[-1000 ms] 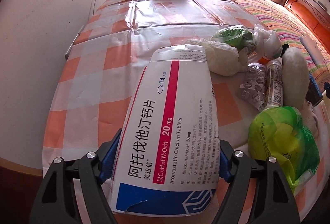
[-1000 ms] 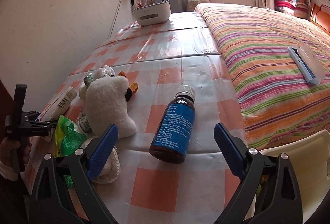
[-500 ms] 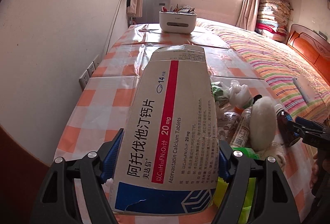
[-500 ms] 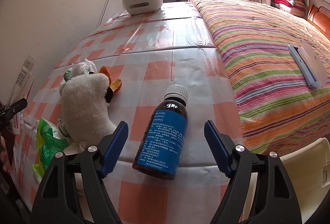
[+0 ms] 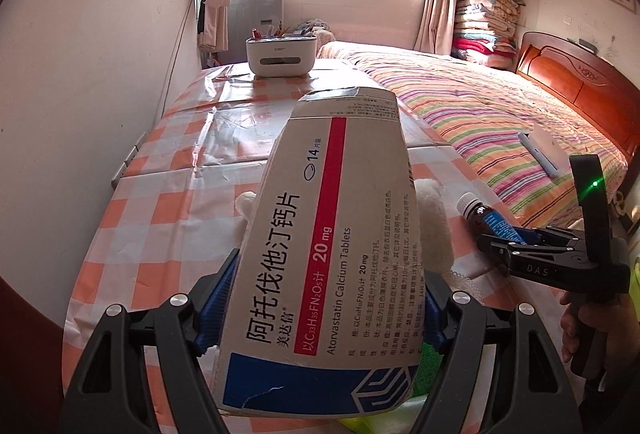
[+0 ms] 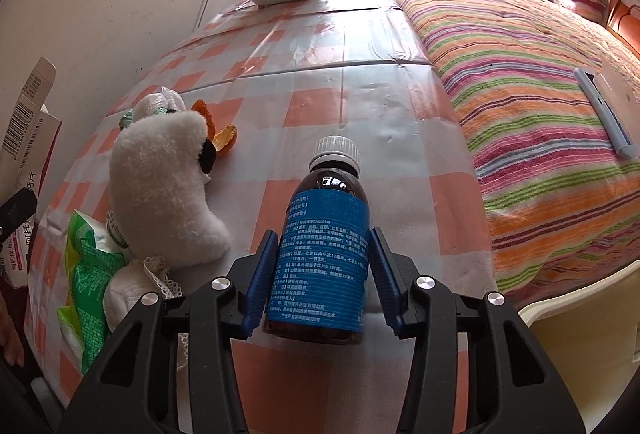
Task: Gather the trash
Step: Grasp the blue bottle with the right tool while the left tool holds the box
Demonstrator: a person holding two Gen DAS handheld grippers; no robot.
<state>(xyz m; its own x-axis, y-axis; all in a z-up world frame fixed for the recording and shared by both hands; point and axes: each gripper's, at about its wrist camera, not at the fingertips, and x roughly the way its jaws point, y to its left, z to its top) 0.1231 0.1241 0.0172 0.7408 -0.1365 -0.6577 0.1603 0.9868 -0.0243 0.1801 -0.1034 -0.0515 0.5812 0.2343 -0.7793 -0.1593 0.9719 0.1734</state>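
A: In the left wrist view, what did the left tongs [image 5: 322,308] have?

B: They held the pill box [image 5: 334,250] by its long sides, blue pads pressed on the cardboard, the box raised clear of the checked table [image 5: 160,194] and pointing toward the white caddy [image 5: 281,56]. Far right in that view, the right tongs [image 5: 506,240] sat low over the brown bottle [image 5: 486,216].

A: Any advice for the box?

B: It was thin card with a torn bottom edge, so I judged a light squeeze was enough; more would have crushed it.

A: And the right wrist view?

B: The right tongs [image 6: 320,272] were closing, and the bottle [image 6: 326,242] lay on the table between the pads, cap away from the camera. The left pad looked to be on the blue label; the right one seemed a sliver off.

A: How to finish that grip well?

B: Close squarely on the label's middle, I thought, since a round bottle could roll or squirt forward. Then lift straight up, clear of the plush toy [image 6: 164,186] and green bag [image 6: 90,274] just beside it, with the orange peel [image 6: 218,138] beyond
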